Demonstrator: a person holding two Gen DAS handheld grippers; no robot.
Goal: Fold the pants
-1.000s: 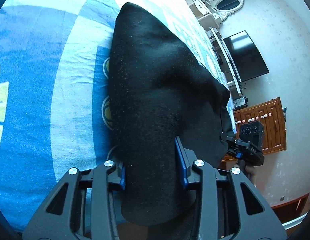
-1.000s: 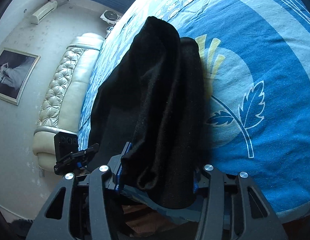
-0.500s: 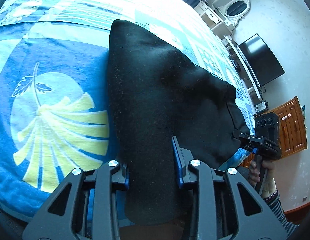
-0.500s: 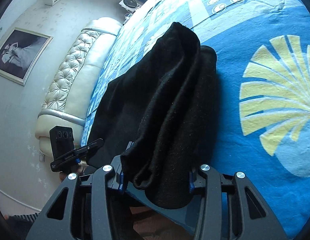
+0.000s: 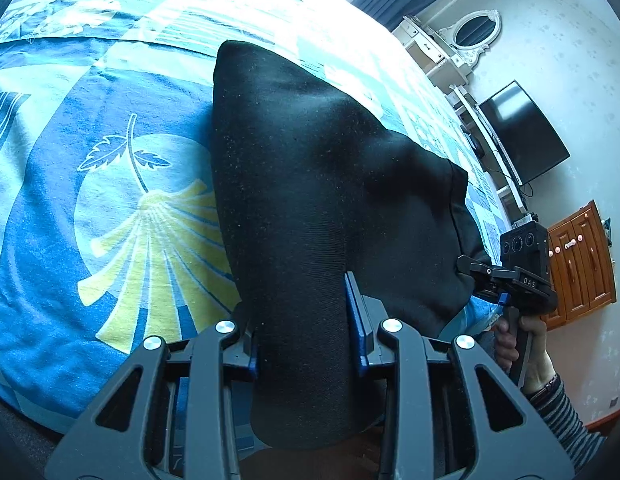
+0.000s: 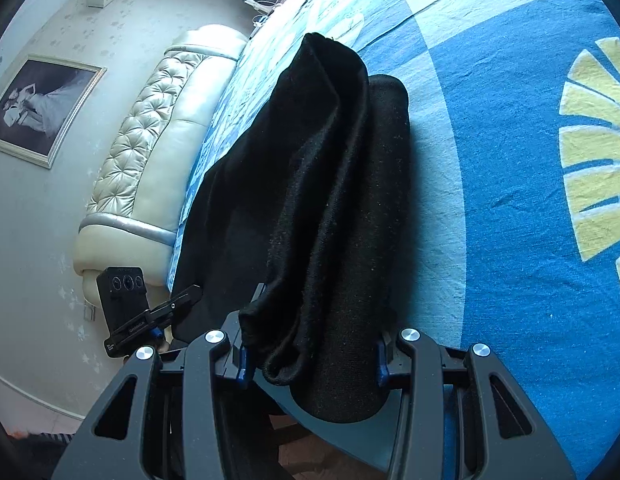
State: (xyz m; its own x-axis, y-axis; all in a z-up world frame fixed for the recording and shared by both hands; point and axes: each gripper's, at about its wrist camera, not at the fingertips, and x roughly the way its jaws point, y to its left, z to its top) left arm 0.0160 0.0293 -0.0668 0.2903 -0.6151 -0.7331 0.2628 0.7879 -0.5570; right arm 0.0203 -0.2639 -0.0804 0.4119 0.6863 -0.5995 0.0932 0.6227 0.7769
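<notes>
Daylight from far beyond the fingers; bedspread [image 5: 214,4] blown out white there. Black pants [image 5: 310,200] lose fold detail in shadow. Strong fisheye bending, dark vignette at corners. Focus sharp throughout.

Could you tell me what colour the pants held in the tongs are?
Plain black, with no pattern; the pants show best in the left wrist view.

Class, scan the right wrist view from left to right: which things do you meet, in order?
Framed picture → padded headboard → left tool → black pants → blue bedspread.
</notes>
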